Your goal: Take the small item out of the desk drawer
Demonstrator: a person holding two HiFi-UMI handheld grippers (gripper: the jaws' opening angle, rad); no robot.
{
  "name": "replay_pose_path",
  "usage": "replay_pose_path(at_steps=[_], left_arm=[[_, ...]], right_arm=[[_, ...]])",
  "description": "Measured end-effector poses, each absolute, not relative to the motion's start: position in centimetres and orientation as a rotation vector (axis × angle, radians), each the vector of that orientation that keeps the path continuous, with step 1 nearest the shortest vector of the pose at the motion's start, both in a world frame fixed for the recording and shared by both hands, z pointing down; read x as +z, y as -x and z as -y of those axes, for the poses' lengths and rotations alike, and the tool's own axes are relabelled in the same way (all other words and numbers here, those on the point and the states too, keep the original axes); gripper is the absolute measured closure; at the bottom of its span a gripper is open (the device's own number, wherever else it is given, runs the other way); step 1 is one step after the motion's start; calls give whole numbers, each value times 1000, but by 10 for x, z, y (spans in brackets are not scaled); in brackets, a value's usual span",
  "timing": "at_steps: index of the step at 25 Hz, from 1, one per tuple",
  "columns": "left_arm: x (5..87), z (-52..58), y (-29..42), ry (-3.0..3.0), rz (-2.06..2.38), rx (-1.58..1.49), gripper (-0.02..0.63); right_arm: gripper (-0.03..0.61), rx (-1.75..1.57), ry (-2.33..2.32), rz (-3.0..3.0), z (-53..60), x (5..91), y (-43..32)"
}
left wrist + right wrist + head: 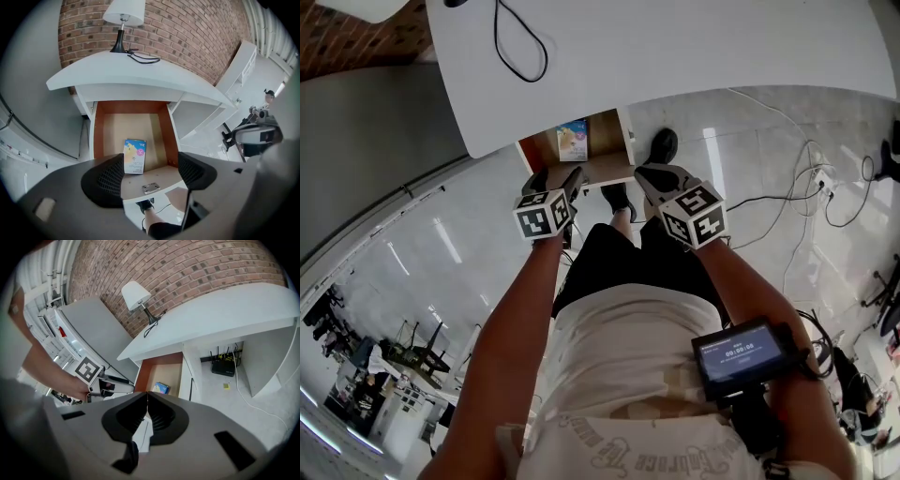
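Observation:
The desk drawer (133,123) stands pulled out under the white desk top (675,47), its brown wooden inside showing. A small blue and white box (135,156) lies flat near the drawer's front, also seen in the head view as the box (572,141) and in the right gripper view as the box (161,388). My left gripper (150,176) hangs above the drawer's front edge, open, with nothing between its pads. My right gripper (146,397) is shut and empty, to the right of the drawer and apart from it. In the head view the left gripper (570,180) and right gripper (652,178) flank the drawer front.
A white lamp (124,14) and a black cable (520,47) rest on the desk top. A brick wall rises behind it. A black router (222,367) sits on the floor under the desk. The person's shoes (663,145) are beside the drawer. Cables (806,187) trail on the floor at right.

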State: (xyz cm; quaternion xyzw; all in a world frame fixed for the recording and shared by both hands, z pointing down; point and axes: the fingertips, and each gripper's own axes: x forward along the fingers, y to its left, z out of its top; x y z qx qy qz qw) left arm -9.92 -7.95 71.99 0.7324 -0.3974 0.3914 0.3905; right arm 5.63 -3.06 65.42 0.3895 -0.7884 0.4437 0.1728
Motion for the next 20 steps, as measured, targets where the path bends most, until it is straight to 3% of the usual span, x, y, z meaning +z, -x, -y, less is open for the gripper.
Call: replay_pose_path(at_steps=[7, 20], left_arm=[[738, 81, 122, -1801, 1021, 1055, 265], [790, 97, 103, -1806, 998, 1202, 256]], right_arm=[[572, 1274, -1077, 2234, 25, 660, -53], [572, 1323, -1094, 2187, 25, 702, -73]])
